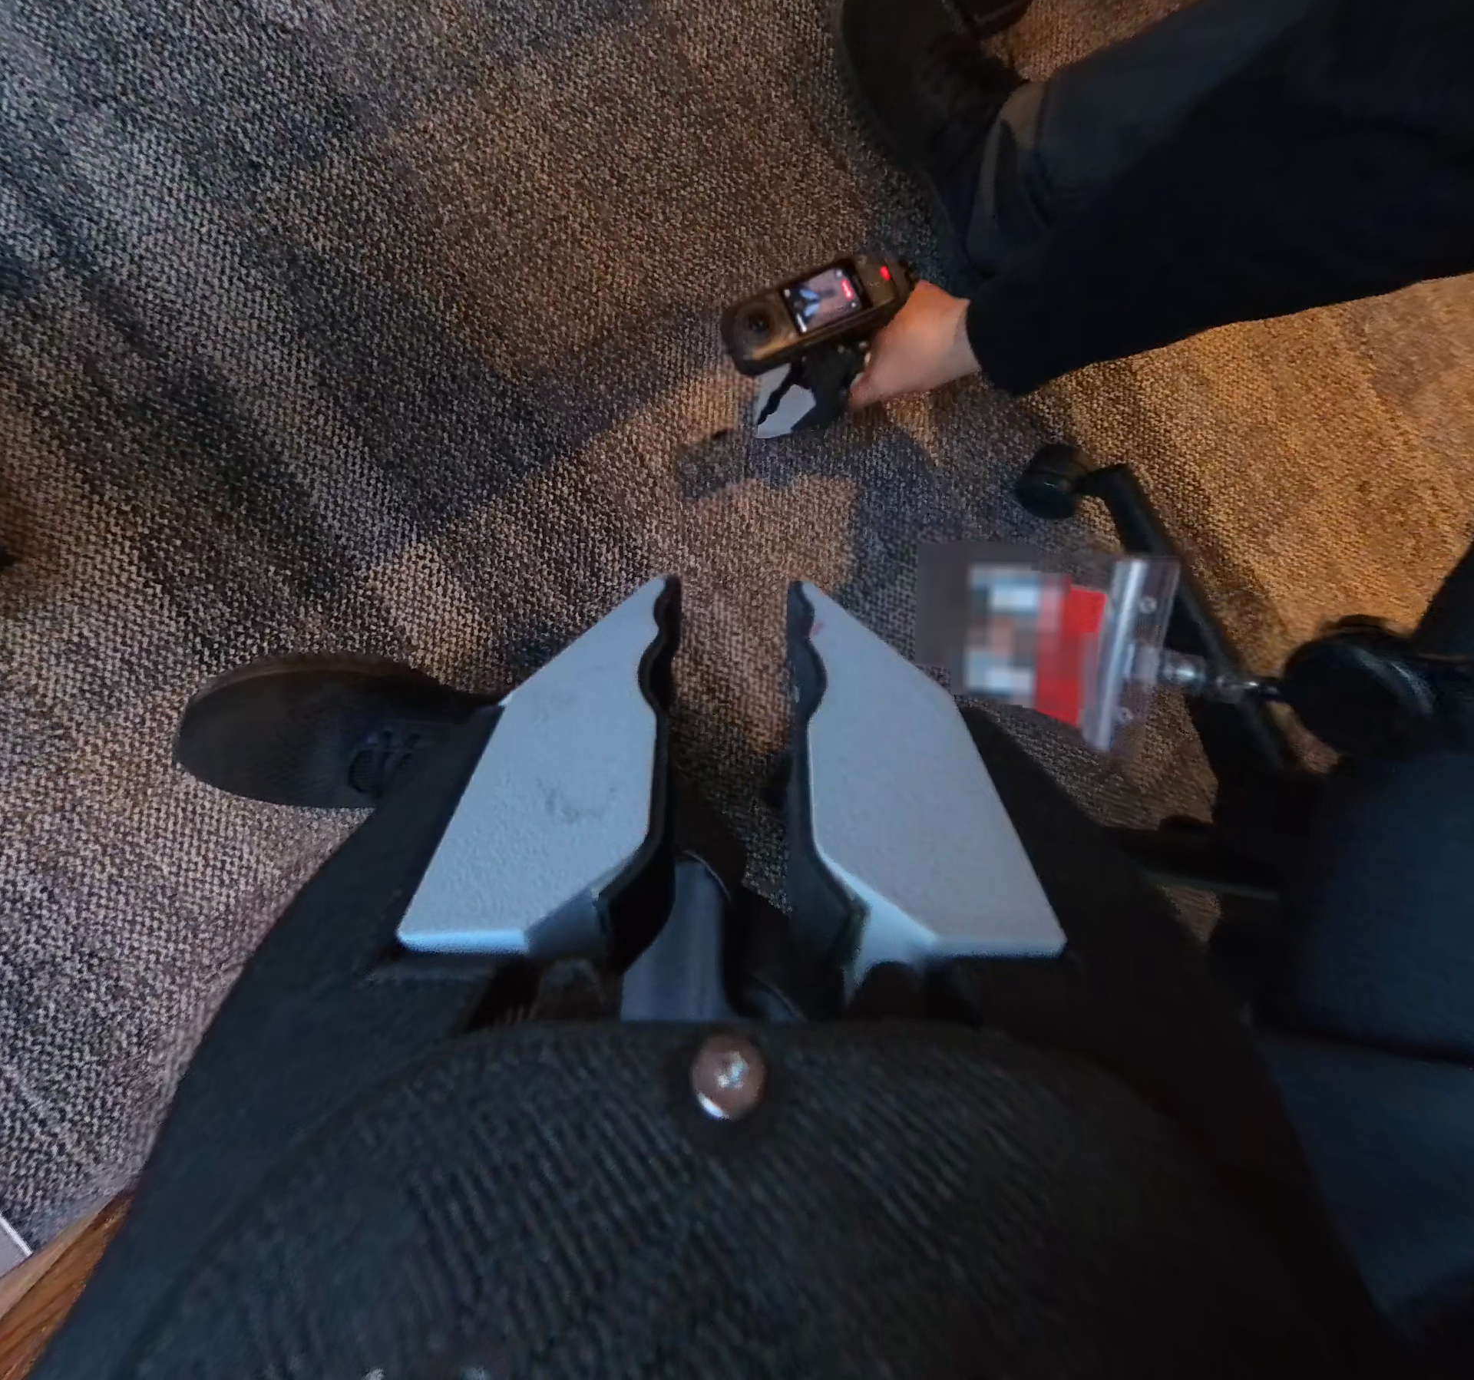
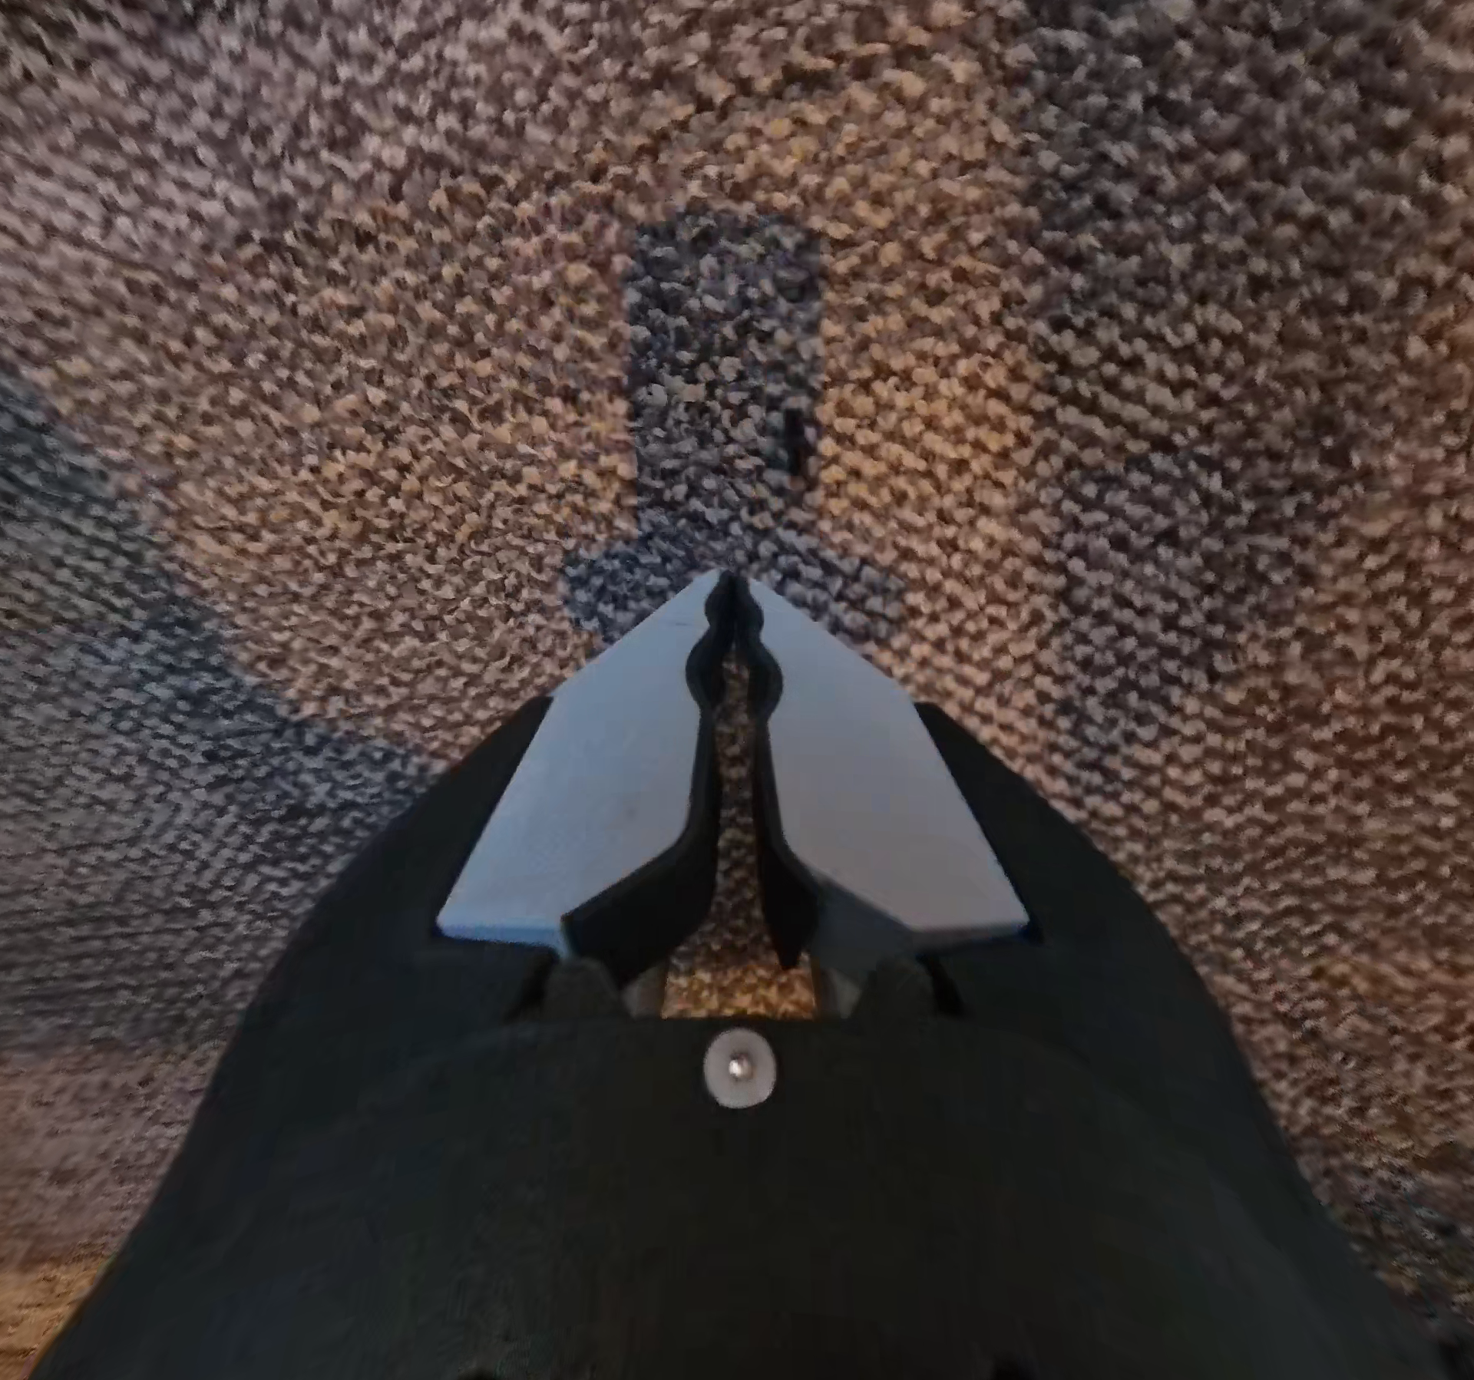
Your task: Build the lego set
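On the carpet (image 2: 399,305) ahead of the right gripper (image 2: 732,584) lay a small dark piece (image 2: 795,439), a thin sliver at the edge of a darker rectangular patch (image 2: 722,353) in the pile; whether it was a lego part could not be told from either view. The piece sat forward of the fingertips and slightly to their right, apart from them and not gripped. The right gripper's jaws were pressed together at the tips with nothing between them, a narrow gap remaining only farther back along the black pads (image 2: 702,783). From the left wrist view, the right gripper (image 1: 786,417) was seen low to the carpet (image 1: 319,305), held by a hand (image 1: 917,345) in a dark sleeve (image 1: 1196,225), with a camera (image 1: 813,305) mounted on top; the small dark piece (image 1: 722,434) lay just beside its tips, on their left in that view. The left gripper (image 1: 734,592) was held well above the floor and well apart from the piece, its jaws spread with carpet visible between them, and it carried nothing. A dark shoe (image 1: 319,728) stood on the carpet to the left behind its fingers, a second shoe (image 1: 917,66) farther off. A clear badge holder (image 1: 1037,640) hung at right, near a black chair caster (image 1: 1053,480).
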Motion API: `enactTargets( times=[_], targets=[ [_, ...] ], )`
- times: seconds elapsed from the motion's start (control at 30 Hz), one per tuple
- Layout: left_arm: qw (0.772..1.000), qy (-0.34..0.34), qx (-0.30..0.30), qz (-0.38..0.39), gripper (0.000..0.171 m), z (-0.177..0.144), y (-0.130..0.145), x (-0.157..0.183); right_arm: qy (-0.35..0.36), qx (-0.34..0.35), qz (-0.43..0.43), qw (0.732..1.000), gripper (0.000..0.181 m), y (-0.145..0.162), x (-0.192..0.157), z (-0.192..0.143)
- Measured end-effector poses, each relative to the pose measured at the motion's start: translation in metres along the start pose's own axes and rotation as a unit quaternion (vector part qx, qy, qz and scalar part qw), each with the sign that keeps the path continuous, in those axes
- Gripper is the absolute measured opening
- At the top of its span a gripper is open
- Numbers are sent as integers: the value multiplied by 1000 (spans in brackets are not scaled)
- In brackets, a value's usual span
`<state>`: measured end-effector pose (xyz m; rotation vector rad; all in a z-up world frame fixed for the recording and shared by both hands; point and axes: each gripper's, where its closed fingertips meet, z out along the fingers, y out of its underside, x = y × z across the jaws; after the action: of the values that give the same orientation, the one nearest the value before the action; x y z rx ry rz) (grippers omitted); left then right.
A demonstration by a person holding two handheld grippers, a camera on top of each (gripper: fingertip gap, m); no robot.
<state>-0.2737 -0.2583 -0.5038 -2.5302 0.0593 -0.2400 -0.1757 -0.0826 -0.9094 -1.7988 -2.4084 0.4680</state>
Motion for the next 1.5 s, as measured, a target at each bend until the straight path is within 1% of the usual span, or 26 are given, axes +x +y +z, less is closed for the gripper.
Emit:
enactTargets(
  times=[0.07, 0.27, 0.33, 0.4, 0.6, 0.7, 0.8, 0.9, 0.97, 1.03, 1.1, 1.13, 1.23, 1.33, 1.4, 1.5],
  targets=[
    [1000, 3, 3, -1, 24, 2, -3, 1, -2, 7, 23, 1000, 0, 2, 3, -7],
    [1000, 22, 13, 2, 23, 8, -19, 12, -1, 17, 48, 999, 0, 8, 7, -22],
    [1000, 25, 12, 4, 23, 11, -25, 14, -14, 16, 54, 998, 13, 7, 2, -23],
    [999, 31, 21, 4, 23, 12, -33, 17, -5, 19, 44, 999, 14, 2, 4, -20],
    [1000, 29, -3, -1, 22, 18, -19, 15, 33, 27, -7, 999, 13, -24, 13, 8],
    [999, 31, -8, -12, 22, 19, -14, 10, 42, 13, -29, 999, 9, -27, 16, 23],
    [999, 36, -12, -18, 22, 22, -11, 7, 39, 23, -38, 998, 2, -33, 20, 26],
    [999, 43, -13, -18, 22, 23, -13, 5, 22, 9, -44, 999, 2, -30, 18, 24],
    [999, 42, 0, -13, 20, 23, -21, 3, 2, -1, -25, 1000, 2, -29, 15, 17],
    [999, 37, -4, -5, 21, 23, -26, -3, -22, 16, 17, 999, 2, -39, 14, -5],
    [1000, 23, 1, 8, 20, 22, -35, -15, -46, 33, 40, 998, 2, -56, 15, -43],
    [1000, 15, -1, 13, 21, 21, -40, -23, -53, 35, 34, 997, 2, -64, 16, -66],
    [999, -1, 14, 37, 21, 18, -71, -47, -42, 18, -28, 999, 2, -90, 20, -145],
    [998, 0, 32, 63, 21, 18, -102, -69, -31, 23, -79, 996, 2, -128, 10, -235],
    [995, 23, 39, 87, 21, 17, -116, -72, -18, 41, -110, 993, 2, -152, -8, -294],
    [987, 6, 25, 156, 15, 12, -126, -81, 0, 97, -160, 982, 3, -186, -48, -375]
  ],
)
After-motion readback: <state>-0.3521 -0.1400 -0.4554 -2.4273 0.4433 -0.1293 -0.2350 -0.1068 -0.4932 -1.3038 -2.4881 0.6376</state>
